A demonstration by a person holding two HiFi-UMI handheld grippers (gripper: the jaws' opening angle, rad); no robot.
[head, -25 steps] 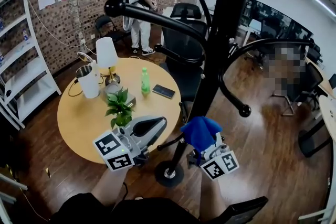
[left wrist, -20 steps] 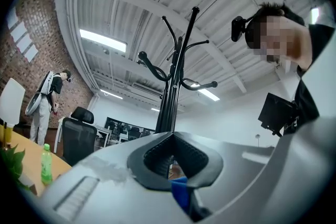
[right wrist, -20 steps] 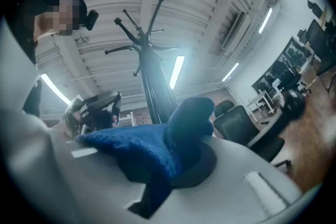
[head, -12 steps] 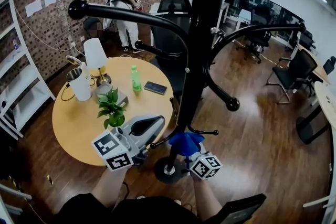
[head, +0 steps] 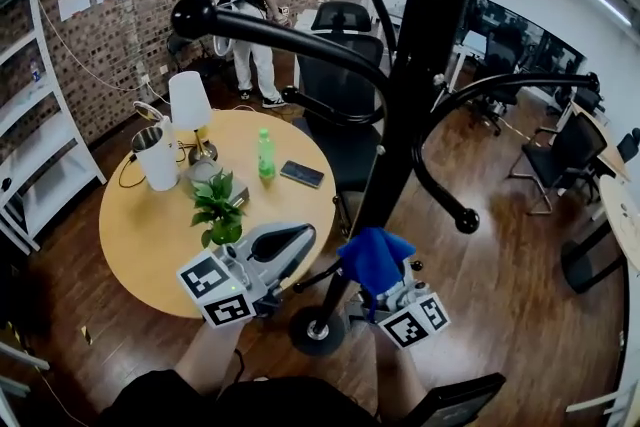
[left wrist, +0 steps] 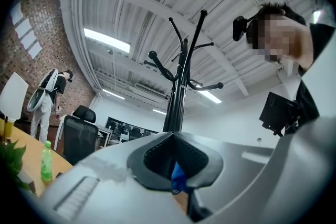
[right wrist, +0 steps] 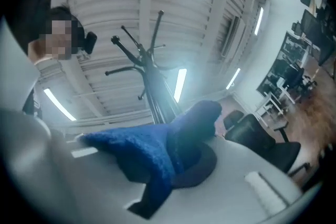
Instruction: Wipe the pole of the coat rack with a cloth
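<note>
The black coat rack's pole point(head: 400, 145) rises from its round base point(head: 318, 330) on the floor in front of me. My right gripper point(head: 385, 280) is shut on a blue cloth point(head: 375, 255) that is pressed against the lower pole, a little above the base. In the right gripper view the cloth point(right wrist: 152, 149) bulges over the jaws, with the pole point(right wrist: 155, 92) just behind it. My left gripper point(head: 300, 237) is shut on nothing, just left of the pole. In its own view, the pole point(left wrist: 176, 107) stands straight ahead and a bit of cloth point(left wrist: 177, 178) shows through the jaws.
A round wooden table point(head: 150, 235) at the left bears a plant point(head: 218, 210), lamp point(head: 190, 105), green bottle point(head: 266, 155), phone point(head: 301, 174) and white pot point(head: 160, 155). An office chair point(head: 340, 85) stands behind the rack. A person point(head: 250, 5) stands by the brick wall. Curved hooks point(head: 460, 215) jut out.
The right gripper slid the cloth down the pole toward the base half a second ago and has brought it back up. The left gripper has barely moved.
</note>
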